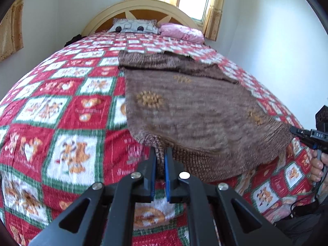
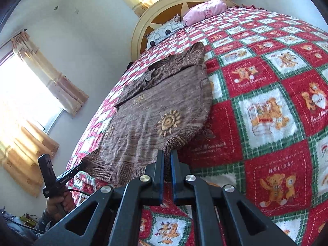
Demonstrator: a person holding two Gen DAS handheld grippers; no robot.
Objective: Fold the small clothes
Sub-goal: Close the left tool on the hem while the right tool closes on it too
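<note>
The right tool (image 2: 167,155) pinches the near hem corner of a brown knitted sweater (image 2: 155,106) spread on the bed's red checked blanket (image 2: 266,106). The left tool (image 2: 83,165) grips the sweater's other hem corner, lifted off the blanket.

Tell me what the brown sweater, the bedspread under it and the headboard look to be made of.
Brown sweater: knitted yarn, probably wool or acrylic; ribbed hem, visible stitches, matte marled brown with tan sun motifs. Bedspread: soft printed fabric, maybe fleece or cotton; fuzzy-looking surface, teddy-bear checks. Headboard: looks like painted wood, smooth cream arch over orange-brown panels. Both the left gripper and the right gripper pinch the hem.
</note>
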